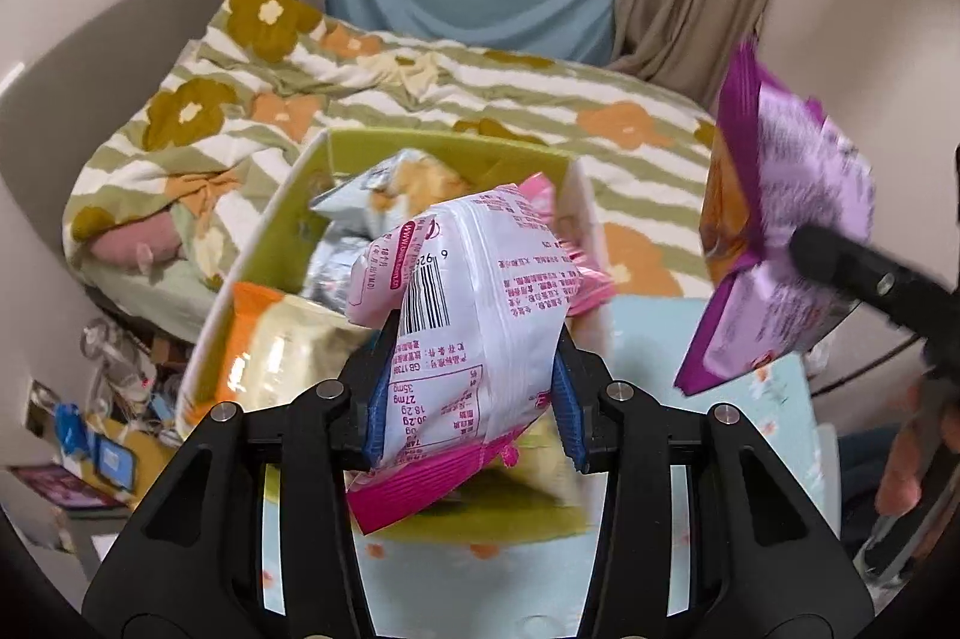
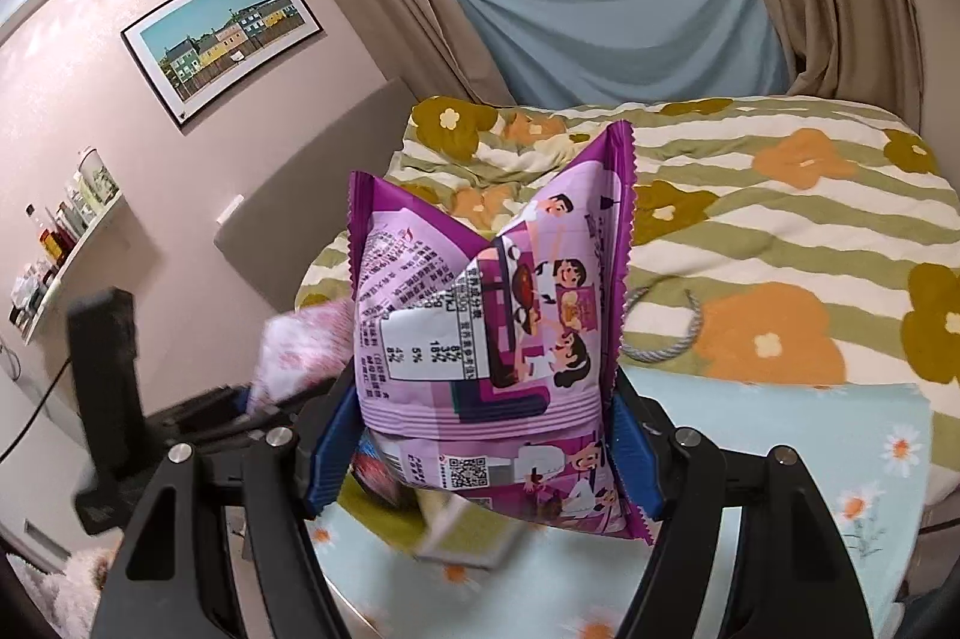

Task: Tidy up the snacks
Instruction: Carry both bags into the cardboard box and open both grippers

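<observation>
A crinkly white and pink snack bag is squeezed between the blue ribbed pads of the left hand-held gripper, above a green box full of shiny packets. A puffy purple snack bag with zigzag edges is clamped in the right hand-held gripper, over the flowery cloth beside the striped bed.

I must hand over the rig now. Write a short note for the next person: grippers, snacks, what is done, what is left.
Left gripper: shut on a pink-white packet, held over the box.
Right gripper: shut on a purple packet, held in the air.
Box: on the floral cloth, with a silver packet and an orange packet inside.
Done: both packets gripped.
Left: place both; where they go I cannot tell.
</observation>
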Demonstrator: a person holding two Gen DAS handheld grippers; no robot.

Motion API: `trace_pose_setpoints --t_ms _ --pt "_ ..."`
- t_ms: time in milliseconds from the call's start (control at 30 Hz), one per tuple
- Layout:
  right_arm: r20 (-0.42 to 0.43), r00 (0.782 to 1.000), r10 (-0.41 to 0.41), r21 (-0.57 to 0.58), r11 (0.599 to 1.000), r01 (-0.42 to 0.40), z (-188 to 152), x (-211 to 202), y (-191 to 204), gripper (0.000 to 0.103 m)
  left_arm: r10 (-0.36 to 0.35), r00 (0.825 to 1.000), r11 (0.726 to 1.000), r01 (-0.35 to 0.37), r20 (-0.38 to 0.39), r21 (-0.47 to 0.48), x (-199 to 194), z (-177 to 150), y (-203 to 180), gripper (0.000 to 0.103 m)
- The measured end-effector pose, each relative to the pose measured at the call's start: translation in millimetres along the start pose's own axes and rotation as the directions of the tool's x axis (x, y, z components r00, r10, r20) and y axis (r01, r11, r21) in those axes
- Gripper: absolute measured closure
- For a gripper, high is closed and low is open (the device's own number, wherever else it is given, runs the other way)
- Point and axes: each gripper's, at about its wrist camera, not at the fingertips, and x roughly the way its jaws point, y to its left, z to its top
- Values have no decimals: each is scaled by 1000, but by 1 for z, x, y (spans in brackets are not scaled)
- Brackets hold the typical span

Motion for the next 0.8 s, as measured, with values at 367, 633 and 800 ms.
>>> trace_pose_setpoints --t_ms 367,633,800 --pt "-38 996 -86 56 995 88 6 55 42 34 -48 997 991 55 -58 124 23 -9 45 0" --pt "-72 989 -129 54 990 133 17 80 65 32 -36 998 989 43 -48 142 6 -8 73 0" --pt "-89 984 -156 47 986 160 28 99 78 31 -37 998 990 44 -52 132 5 0 91 0"
